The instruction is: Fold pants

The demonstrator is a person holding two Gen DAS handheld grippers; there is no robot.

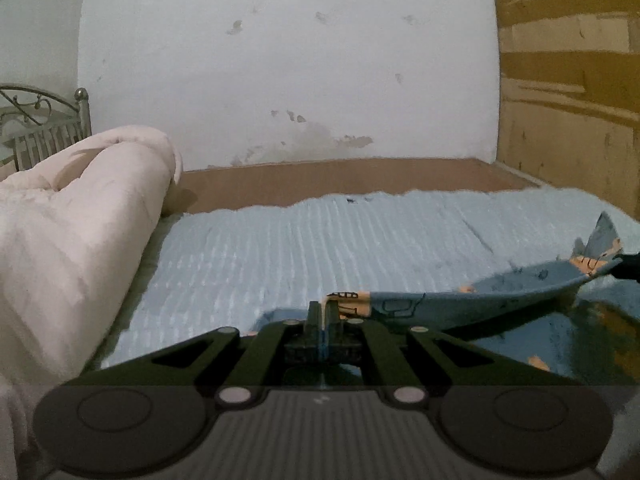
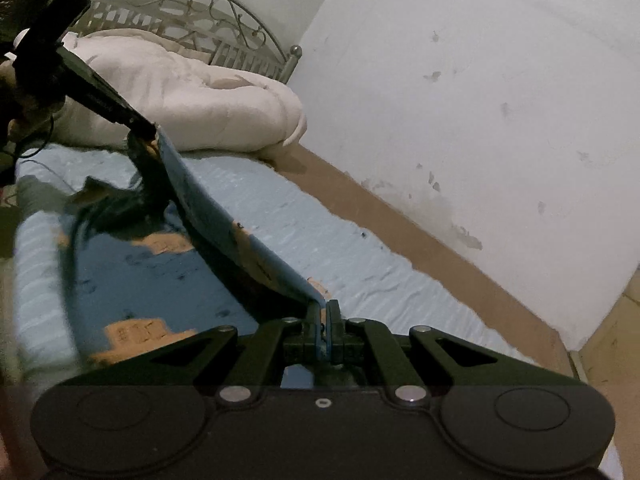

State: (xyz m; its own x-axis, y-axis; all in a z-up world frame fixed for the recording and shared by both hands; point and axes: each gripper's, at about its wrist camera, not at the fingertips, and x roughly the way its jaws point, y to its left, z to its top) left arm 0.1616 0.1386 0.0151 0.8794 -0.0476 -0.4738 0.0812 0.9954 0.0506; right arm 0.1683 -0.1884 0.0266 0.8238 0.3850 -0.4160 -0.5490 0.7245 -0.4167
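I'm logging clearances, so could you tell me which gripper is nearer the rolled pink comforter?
Left. The left gripper, shut on the pants, hangs near the comforter; the right gripper holds the pants' other end, farther away.

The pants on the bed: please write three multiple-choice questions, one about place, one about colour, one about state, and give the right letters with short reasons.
1. Where is the quilt?
A. by the metal headboard
B. on the floor
C. over the pants

2. What is the pants' main colour?
A. red
B. blue
C. white

3. How are the pants held?
A. by no gripper
B. by one gripper
C. by both grippers

Key: 1 A, it lies bunched below the headboard. 2 B, blue cloth with orange patches. 3 C, the left gripper and the right gripper each pinch an edge, the cloth stretched between them.
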